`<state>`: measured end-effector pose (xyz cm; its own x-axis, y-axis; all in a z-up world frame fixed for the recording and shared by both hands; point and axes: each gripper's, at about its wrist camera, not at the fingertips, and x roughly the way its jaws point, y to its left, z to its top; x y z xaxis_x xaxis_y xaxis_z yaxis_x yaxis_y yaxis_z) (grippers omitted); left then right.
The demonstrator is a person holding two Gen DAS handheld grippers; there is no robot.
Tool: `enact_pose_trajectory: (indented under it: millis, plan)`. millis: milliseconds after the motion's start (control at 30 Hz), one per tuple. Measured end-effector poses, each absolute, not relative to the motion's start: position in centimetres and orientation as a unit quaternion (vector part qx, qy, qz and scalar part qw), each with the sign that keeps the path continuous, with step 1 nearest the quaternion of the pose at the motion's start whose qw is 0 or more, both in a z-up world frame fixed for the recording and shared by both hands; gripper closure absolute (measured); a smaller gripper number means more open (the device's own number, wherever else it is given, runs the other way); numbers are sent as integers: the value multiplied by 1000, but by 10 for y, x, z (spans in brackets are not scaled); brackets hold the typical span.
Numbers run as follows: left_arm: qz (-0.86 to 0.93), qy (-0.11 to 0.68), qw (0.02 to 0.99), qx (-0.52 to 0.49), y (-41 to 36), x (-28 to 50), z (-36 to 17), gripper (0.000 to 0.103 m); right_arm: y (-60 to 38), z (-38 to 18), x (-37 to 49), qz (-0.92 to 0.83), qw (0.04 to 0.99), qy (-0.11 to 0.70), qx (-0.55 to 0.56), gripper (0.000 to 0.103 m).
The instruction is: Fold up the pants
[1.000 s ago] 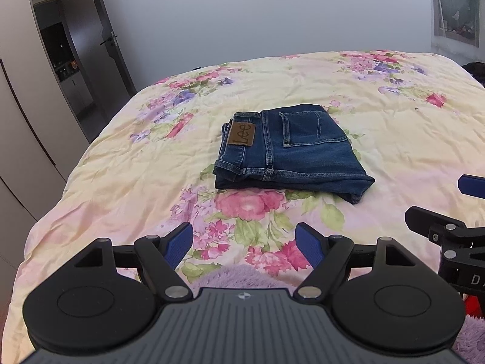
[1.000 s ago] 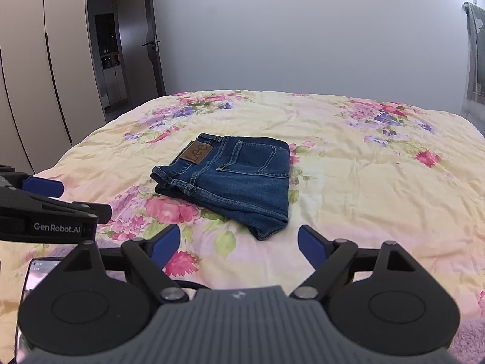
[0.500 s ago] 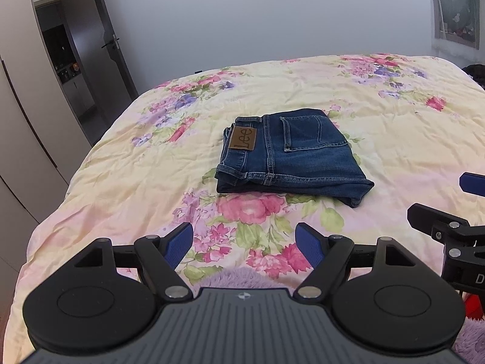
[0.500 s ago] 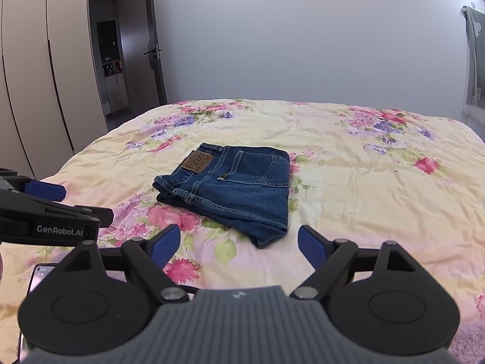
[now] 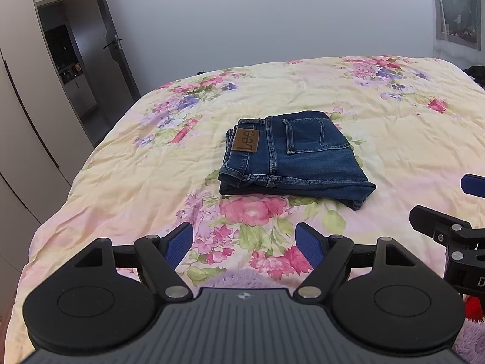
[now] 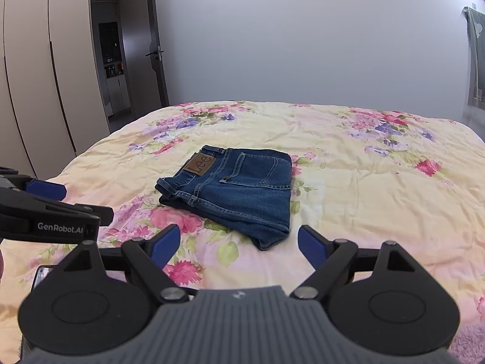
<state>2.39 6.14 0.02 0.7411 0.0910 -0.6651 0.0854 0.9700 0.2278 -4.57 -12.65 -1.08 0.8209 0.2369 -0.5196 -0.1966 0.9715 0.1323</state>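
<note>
Dark blue jeans lie folded into a compact rectangle in the middle of the floral bed, brown leather patch and back pocket facing up. My left gripper is open and empty, held above the near edge of the bed, well short of the jeans. My right gripper is open and empty too, near the folded corner of the jeans but apart from it. Each gripper shows at the side of the other's view: the right one, the left one.
The yellow floral quilt covers the whole bed. A wardrobe and a dark open door stand at the left. A purple fluffy fabric lies below the grippers. A curtain hangs at the far right.
Both grippers have drawn back and tilted up a little, so the jeans sit lower and farther in view. The jeans have not moved; both grippers stay open.
</note>
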Motion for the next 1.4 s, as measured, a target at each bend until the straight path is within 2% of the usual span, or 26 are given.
enact_pose_trajectory:
  millis: [1400]
  plan:
    - [6,361,925,114,68,25,2,13,-123,-8,-48,116,954,275,37,22]
